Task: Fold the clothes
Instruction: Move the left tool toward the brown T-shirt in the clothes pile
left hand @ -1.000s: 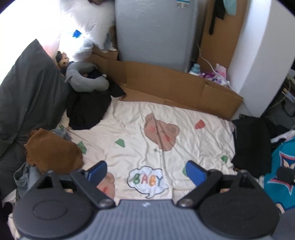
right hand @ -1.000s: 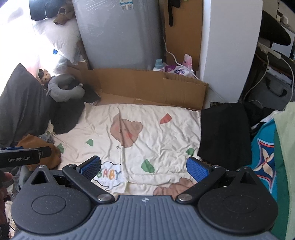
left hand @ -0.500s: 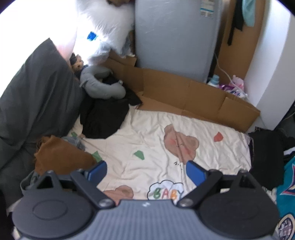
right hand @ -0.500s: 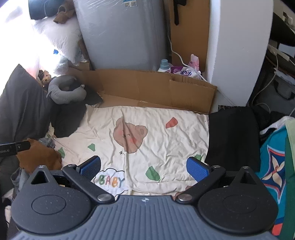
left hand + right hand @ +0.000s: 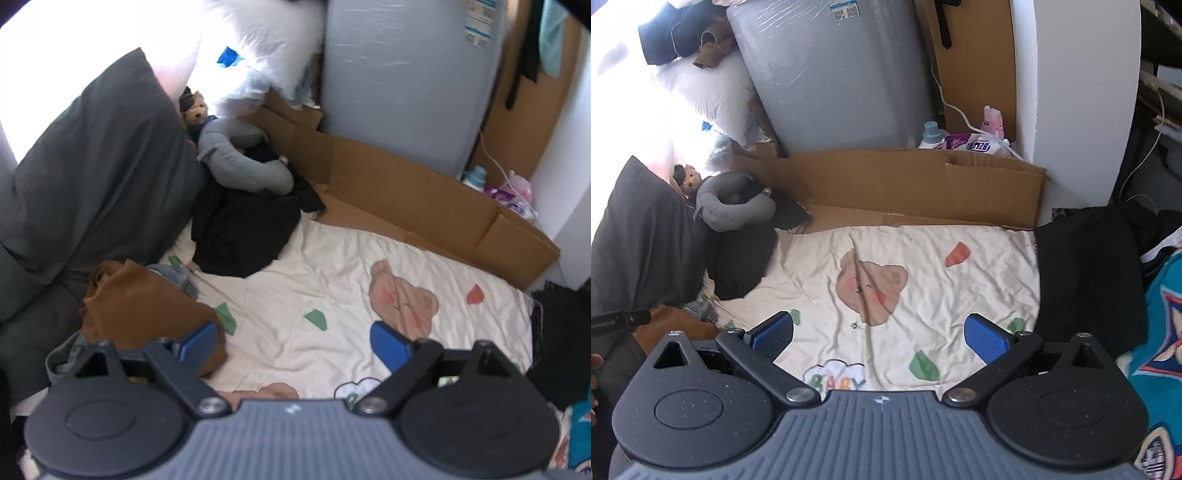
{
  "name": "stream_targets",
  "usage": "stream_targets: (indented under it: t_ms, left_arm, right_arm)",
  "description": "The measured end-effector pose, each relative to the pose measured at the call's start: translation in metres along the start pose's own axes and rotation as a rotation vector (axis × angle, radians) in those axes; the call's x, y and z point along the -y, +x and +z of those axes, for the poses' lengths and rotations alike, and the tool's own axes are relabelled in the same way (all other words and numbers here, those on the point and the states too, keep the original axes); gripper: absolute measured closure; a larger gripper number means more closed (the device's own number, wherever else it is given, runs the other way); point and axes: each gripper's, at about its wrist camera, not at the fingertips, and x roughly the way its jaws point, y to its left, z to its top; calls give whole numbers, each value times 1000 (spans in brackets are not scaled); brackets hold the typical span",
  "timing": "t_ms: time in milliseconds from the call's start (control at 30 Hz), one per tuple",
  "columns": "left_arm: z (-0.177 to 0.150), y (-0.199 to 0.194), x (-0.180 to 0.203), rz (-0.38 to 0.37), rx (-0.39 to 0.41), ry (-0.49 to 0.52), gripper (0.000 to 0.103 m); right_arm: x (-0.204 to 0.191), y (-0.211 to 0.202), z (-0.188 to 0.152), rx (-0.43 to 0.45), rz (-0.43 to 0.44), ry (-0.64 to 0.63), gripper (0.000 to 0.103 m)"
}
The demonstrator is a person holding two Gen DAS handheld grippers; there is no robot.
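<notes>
Left wrist: left gripper [image 5: 291, 341] wide open, empty, nr brown garment [image 5: 144, 302] lower left; right gripper [image 5: 881, 334] same. Risk: snagging blanket [image 5: 332, 295] too.

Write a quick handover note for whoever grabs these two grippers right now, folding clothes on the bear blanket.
Left gripper: open, empty, hovering by the brown garment at the blanket's left edge.
Right gripper: open, empty, over the cream bear blanket.
Black garment lies crumpled at the far left corner; another black garment lies along the right edge, teal garment beyond it.
Done: nothing folded on the blanket.
Left: pick a garment, spread, fold.
</notes>
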Motion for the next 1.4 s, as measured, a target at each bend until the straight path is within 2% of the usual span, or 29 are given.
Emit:
stream_targets:
  t_ms: [300, 467, 600, 833, 1067, 1200, 1400]
  left_arm:
    - [4, 39, -27, 30, 7, -11, 14]
    - [4, 60, -45, 37, 12, -51, 14]
    - [-1, 76, -53, 44, 18, -54, 14]
    - [-16, 108, -69, 53, 16, -73, 14]
    - [-28, 139, -84, 63, 5, -83, 14]
    - [-34, 156, -94, 39, 12, -87, 14]
    - [-51, 185, -107, 47, -18, -101, 14]
  right_arm:
    - [1, 39, 1, 7, 31, -19, 2]
    - [2, 62, -5, 22, 29, -16, 2]
    - [0, 86, -10, 29, 1, -41, 2]
    - [-10, 127, -28, 52, 13, -80, 2]
    - [-21, 166, -45, 25, 15, -139, 2]
    - [-23, 182, -57, 2, 39, -134, 2]
    - [-29, 206, -74, -61, 17, -195, 2]
